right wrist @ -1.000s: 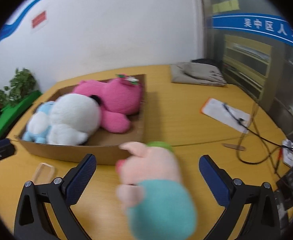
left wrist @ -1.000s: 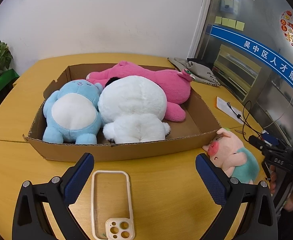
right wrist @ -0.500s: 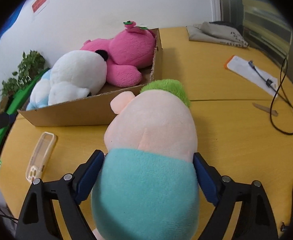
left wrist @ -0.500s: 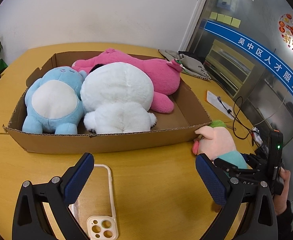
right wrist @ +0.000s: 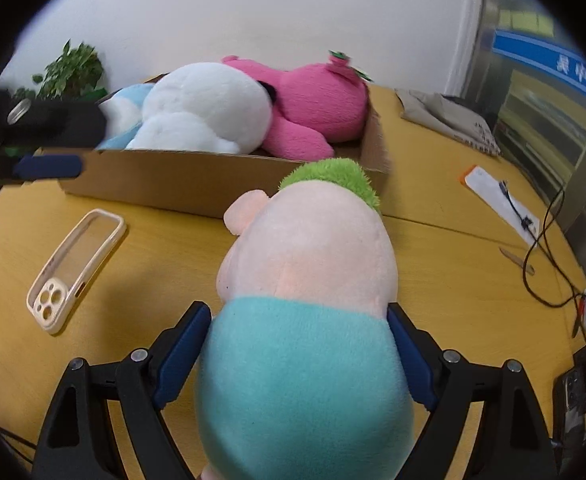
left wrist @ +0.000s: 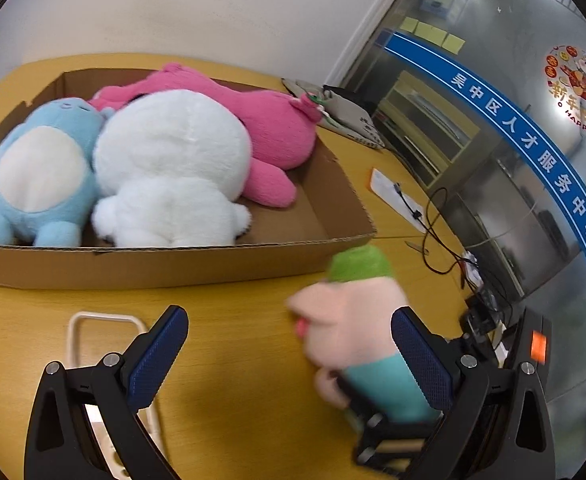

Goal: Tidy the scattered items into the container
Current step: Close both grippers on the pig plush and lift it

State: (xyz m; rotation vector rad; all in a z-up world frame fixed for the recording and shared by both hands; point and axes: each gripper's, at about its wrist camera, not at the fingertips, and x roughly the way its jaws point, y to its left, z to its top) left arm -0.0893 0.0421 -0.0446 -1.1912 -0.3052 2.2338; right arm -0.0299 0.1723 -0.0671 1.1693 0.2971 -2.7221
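Note:
A plush pig (right wrist: 309,264) with a pink head, green tuft and teal body stands lifted between my right gripper's (right wrist: 297,312) blue pads, which press into its teal sides. In the left wrist view the pig (left wrist: 353,320) hangs blurred just in front of the cardboard box (left wrist: 173,268). The box holds a blue plush (left wrist: 37,176), a white plush (left wrist: 169,168) and a pink plush (left wrist: 269,120). My left gripper (left wrist: 289,320) is open and holds nothing. A cream phone case (left wrist: 101,315) lies flat on the table under its left finger; the right wrist view shows the whole phone case (right wrist: 49,304).
The yellow table (right wrist: 453,272) carries a black cable (right wrist: 533,248), a sheet of paper (right wrist: 493,192) and a grey cloth bag (right wrist: 445,116) to the right of the box. A potted plant (right wrist: 73,68) stands at the far left. Glass cabinets (left wrist: 493,160) line the right side.
My right gripper has shut on the plush pig and carried it left, nearer the box. My left gripper has sunk and swung right, so the phone case now lies under its left finger.

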